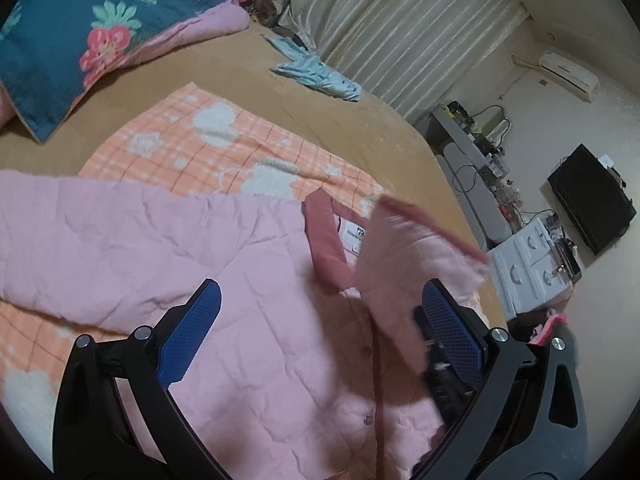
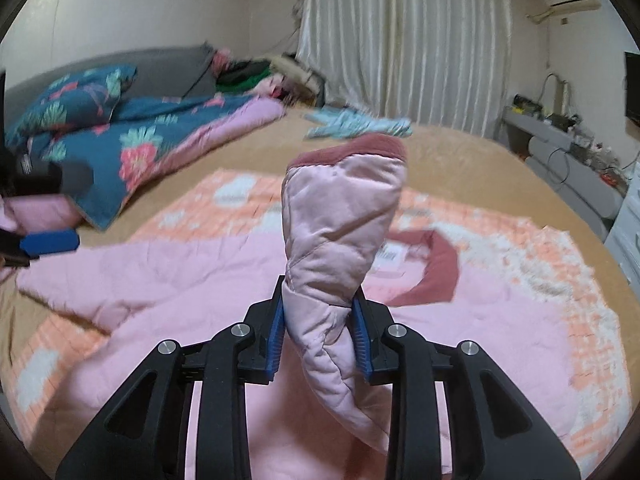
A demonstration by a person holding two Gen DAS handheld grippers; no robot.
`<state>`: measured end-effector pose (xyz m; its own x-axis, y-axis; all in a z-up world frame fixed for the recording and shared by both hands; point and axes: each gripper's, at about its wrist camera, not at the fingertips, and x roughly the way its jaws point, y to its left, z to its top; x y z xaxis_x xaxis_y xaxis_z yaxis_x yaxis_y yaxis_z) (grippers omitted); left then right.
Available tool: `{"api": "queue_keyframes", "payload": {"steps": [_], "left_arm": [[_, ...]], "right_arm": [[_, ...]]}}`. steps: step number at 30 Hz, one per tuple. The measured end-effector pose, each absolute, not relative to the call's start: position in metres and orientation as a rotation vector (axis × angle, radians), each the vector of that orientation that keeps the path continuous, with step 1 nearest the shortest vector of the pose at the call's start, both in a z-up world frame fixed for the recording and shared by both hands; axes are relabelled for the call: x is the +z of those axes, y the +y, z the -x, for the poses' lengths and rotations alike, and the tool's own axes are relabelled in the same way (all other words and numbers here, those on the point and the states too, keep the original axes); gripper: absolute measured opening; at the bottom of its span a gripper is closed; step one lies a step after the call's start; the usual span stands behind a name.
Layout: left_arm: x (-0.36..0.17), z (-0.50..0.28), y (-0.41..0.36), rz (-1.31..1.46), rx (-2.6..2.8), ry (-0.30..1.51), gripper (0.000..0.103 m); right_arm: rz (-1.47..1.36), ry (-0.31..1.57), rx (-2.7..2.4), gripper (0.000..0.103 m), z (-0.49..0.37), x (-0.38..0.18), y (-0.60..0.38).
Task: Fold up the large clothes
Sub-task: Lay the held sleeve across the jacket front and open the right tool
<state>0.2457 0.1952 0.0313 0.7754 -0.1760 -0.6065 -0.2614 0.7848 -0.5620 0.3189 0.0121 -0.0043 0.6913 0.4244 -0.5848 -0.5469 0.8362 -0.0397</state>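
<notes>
My pink jacket [image 2: 224,276] is quilted cloth with a soft sheen, creased, trimmed in matt dusty-rose fabric at its collar [image 2: 440,268]. Beneath it lies a fuzzy orange checked blanket [image 1: 224,148] on a matt tan bed [image 1: 168,92]. My right hand-held gripper [image 2: 320,320] is matt black plastic with ribbed blue pads [image 2: 362,336] and shiny metal bolts.
</notes>
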Motion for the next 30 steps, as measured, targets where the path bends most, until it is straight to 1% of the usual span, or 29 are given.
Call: {"api": "queue_keyframes", "payload": {"steps": [5,9,11,12,13,14,15,17,18,23,26,27,28,29,30], "left_arm": [[0.017,-0.24,0.199,0.693,0.052,0.709,0.094],[0.004,-0.23,0.21,0.754,0.06,0.708,0.094],[-0.001,-0.226,0.213,0.774,0.055,0.707,0.094],[-0.008,-0.225,0.214,0.788,0.043,0.719,0.094],[-0.014,-0.225,0.214,0.799,0.035,0.735,0.094],[-0.019,-0.227,0.213,0.809,0.025,0.751,0.094],[-0.028,-0.228,0.212,0.824,0.013,0.776,0.094],[-0.042,-0.232,0.208,0.846,-0.006,0.813,0.094],[-0.052,-0.235,0.204,0.864,-0.021,0.839,0.094],[-0.086,-0.249,0.184,0.934,-0.084,0.901,0.094],[-0.096,-0.259,0.172,0.903,-0.071,0.922,0.093],[-0.095,-0.261,0.168,0.88,-0.067,0.921,0.09],[-0.094,-0.264,0.164,0.852,-0.063,0.922,0.078],[-0.093,-0.267,0.16,0.827,-0.063,0.926,0.057],[-0.092,-0.27,0.156,0.801,-0.054,0.933,0.045]], "right_arm": [[0.283,0.664,0.622,0.032,-0.308,-0.038,0.041],[0.365,0.709,0.649,0.035,-0.296,-0.062,0.067],[0.389,0.738,0.668,0.044,-0.291,-0.075,0.076],[0.396,0.749,0.683,0.047,-0.289,-0.079,0.079],[0.409,0.765,0.708,0.056,-0.286,-0.082,0.082],[0.414,0.767,0.719,0.062,-0.284,-0.082,0.083],[0.412,0.762,0.73,0.065,-0.281,-0.079,0.081],[0.369,0.761,0.756,0.083,-0.276,-0.069,0.069],[0.35,0.76,0.761,0.086,-0.275,-0.066,0.062],[0.263,0.753,0.7,0.088,-0.275,-0.047,-0.002],[0.253,0.751,0.6,0.088,-0.28,-0.043,-0.043],[0.243,0.75,0.564,0.088,-0.282,-0.043,-0.059],[0.231,0.752,0.531,0.088,-0.284,-0.043,-0.074],[0.217,0.756,0.493,0.088,-0.286,-0.043,-0.091],[0.209,0.756,0.468,0.088,-0.286,-0.043,-0.104]]}}
